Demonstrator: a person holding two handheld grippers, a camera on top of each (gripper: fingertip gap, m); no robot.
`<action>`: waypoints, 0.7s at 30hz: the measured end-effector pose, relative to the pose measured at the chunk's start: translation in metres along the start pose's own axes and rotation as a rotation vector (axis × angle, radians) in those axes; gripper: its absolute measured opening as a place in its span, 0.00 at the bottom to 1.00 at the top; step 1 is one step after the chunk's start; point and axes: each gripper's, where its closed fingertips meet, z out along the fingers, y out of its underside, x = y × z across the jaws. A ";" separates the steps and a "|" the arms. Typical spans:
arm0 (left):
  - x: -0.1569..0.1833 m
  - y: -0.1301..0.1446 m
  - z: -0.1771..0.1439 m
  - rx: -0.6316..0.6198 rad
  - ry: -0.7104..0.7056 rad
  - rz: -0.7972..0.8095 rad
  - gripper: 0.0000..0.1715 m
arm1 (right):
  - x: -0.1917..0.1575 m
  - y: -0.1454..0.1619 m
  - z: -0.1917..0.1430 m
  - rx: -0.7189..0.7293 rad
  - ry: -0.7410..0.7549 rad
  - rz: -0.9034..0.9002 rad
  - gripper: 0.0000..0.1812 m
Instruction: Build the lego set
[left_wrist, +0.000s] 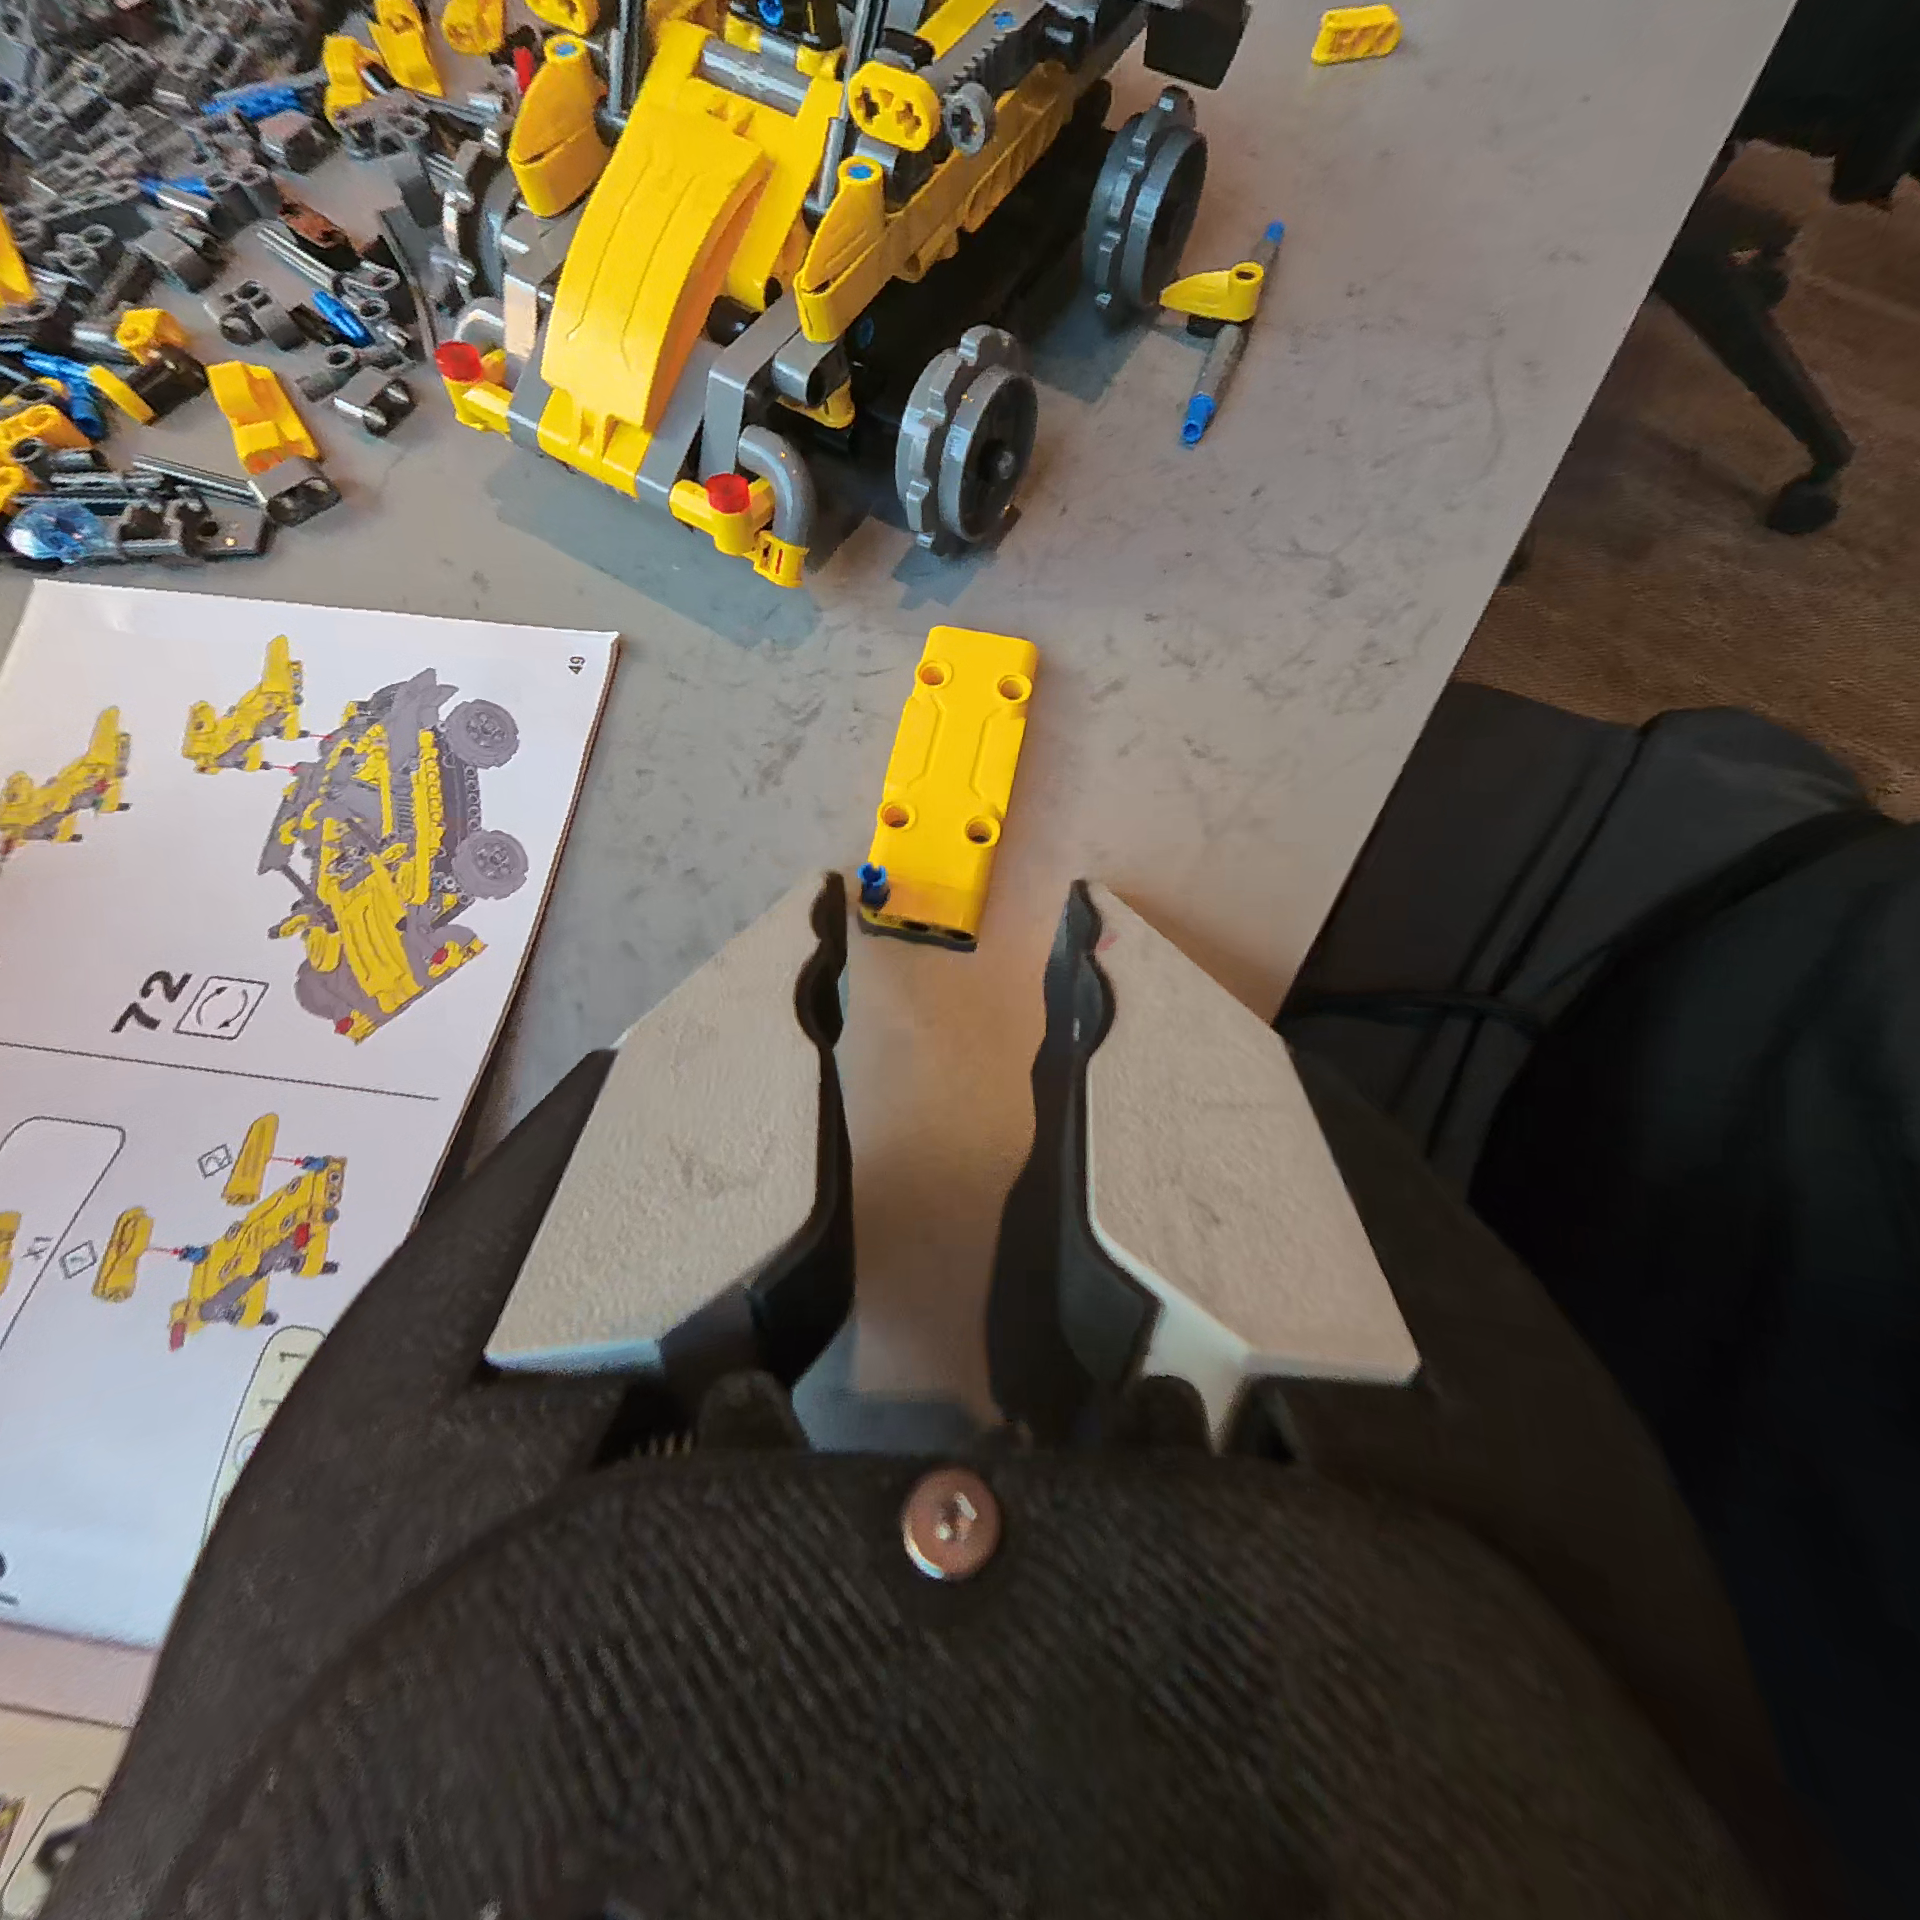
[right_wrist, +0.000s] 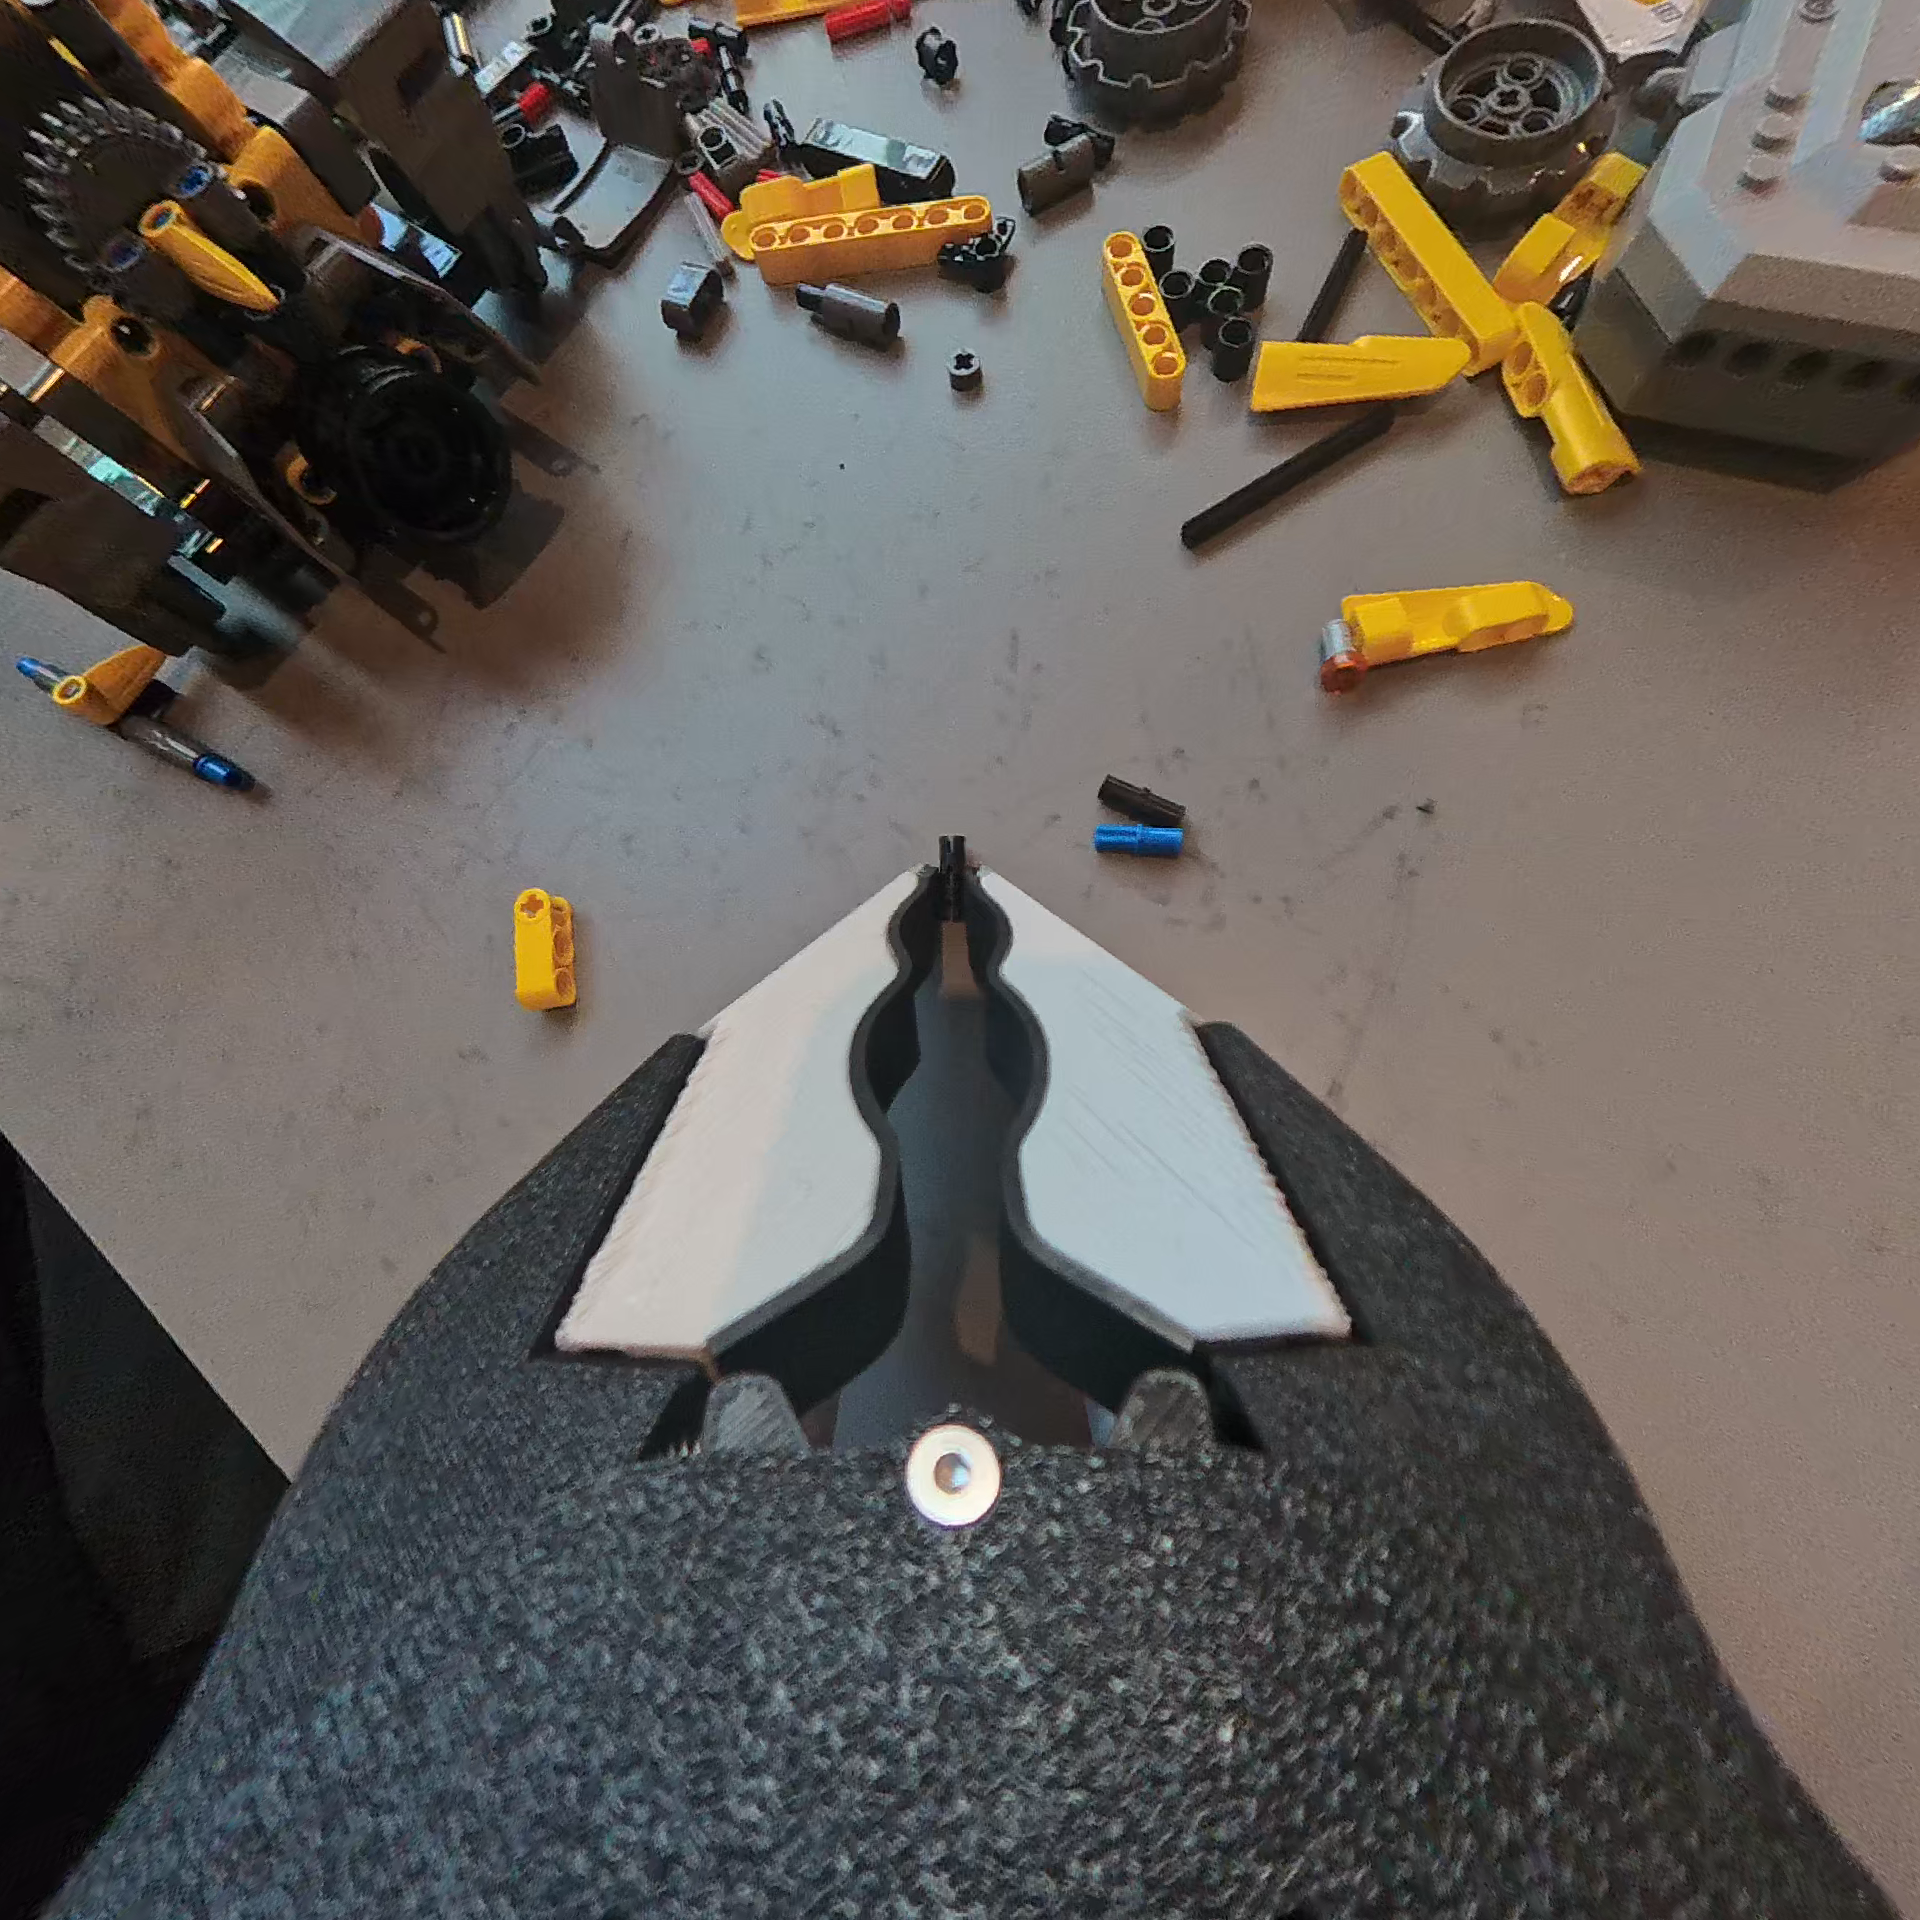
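In the left wrist view my left gripper is open. A yellow panel piece with a blue pin at its near corner lies on the grey table just ahead of the fingertips, untouched. In the right wrist view my right gripper is shut on a small black pin that sticks out past the tips. A loose black pin and a blue pin lie on the table to the right of it. A short yellow connector lies to the left.
A yellow and grey toy vehicle stands beyond the panel, also at the left of the right wrist view. An open instruction booklet lies left. Heaps of loose pieces and yellow beams lie around. The table edge runs right. The grippers' ends are close to 35 cm from one another. The short yellow connector is about 8 cm from my right fingertips and 30 cm from my left.
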 end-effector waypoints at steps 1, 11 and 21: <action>0.000 0.000 0.000 0.005 -0.006 0.006 0.23 | -0.001 0.000 0.001 0.000 -0.003 0.000 0.02; 0.001 0.000 0.000 0.006 0.004 0.010 0.24 | -0.036 0.002 0.004 -0.009 -0.058 -0.041 0.03; 0.000 0.000 0.001 0.009 -0.004 0.004 0.24 | -0.050 0.003 0.006 -0.006 -0.089 -0.040 0.03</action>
